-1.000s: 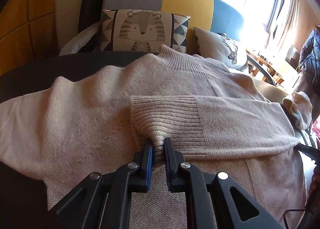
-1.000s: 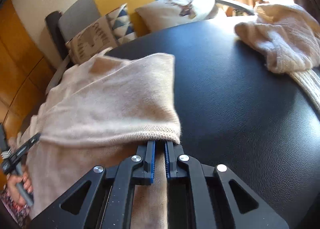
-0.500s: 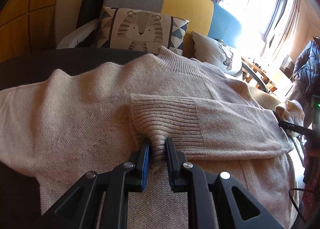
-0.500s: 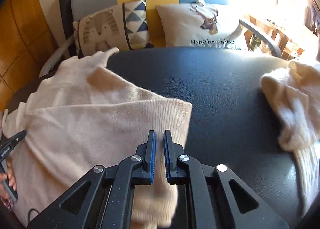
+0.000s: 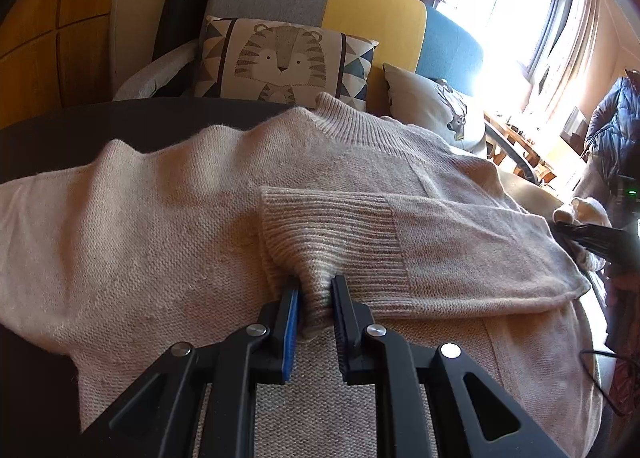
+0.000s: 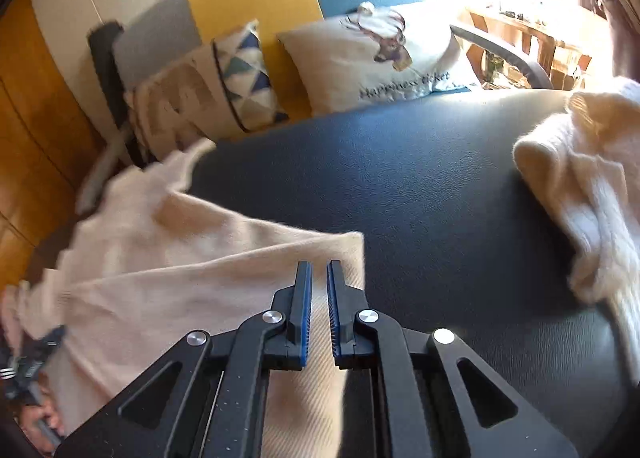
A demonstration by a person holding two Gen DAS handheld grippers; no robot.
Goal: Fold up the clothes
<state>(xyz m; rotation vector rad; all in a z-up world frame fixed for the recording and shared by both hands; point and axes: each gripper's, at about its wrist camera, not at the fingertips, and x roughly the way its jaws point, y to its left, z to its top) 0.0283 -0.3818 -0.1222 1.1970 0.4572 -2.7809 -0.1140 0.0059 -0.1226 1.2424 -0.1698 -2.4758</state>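
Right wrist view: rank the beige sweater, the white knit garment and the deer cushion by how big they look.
1. beige sweater, largest in frame, though nearest the camera.
2. white knit garment and deer cushion look much alike; the garment is cut off at the edge, so no ranking.

Motion blurs the beige sweater [image 6: 168, 258] in the right wrist view.
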